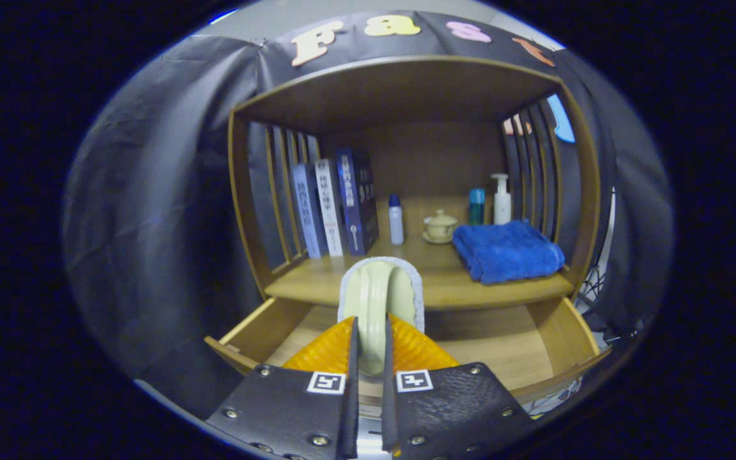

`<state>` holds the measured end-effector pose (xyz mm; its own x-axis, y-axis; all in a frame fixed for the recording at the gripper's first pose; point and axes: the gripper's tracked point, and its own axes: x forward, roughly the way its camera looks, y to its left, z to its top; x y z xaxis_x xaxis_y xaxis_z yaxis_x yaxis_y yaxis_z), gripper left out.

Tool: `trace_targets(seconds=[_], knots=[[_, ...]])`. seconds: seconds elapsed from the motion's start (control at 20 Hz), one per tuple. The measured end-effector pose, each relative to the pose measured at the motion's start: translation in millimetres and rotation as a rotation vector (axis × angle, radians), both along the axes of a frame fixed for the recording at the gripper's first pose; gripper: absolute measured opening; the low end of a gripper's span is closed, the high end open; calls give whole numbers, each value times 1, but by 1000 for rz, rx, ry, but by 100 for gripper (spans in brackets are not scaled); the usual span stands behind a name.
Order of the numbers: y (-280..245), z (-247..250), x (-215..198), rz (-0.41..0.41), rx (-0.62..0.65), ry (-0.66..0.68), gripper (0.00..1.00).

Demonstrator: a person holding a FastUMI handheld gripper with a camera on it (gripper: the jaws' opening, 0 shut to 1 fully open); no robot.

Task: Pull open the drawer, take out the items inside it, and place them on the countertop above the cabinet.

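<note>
My gripper (368, 348) is shut on a pale greenish slipper (381, 294) with a fuzzy white lining, held upright between both fingers. The slipper hangs above the pulled-out wooden drawer (521, 348), whose bare floor shows on either side of the fingers. Its top reaches up in front of the countertop (444, 281) of the cabinet, just beyond the fingertips. The drawer's front rim curves below, near the fingers.
On the countertop, inside a slatted wooden hutch (243, 204), stand three books (336, 204) at left, a small white bottle (396, 220), a lidded cup on a saucer (439, 227), a teal bottle (476, 206), a pump bottle (501, 199) and a folded blue towel (507, 251) at right.
</note>
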<state>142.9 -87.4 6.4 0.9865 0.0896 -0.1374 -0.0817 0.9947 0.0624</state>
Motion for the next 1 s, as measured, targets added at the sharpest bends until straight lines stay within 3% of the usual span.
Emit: trace_targets(seconds=[0.4,0.7,1.0], knots=[[1,39,-27,4,-9,-102,15],[-4,54,-7,-27,-25,-144,15],[-17,41,40,-80,-53,-69,15]])
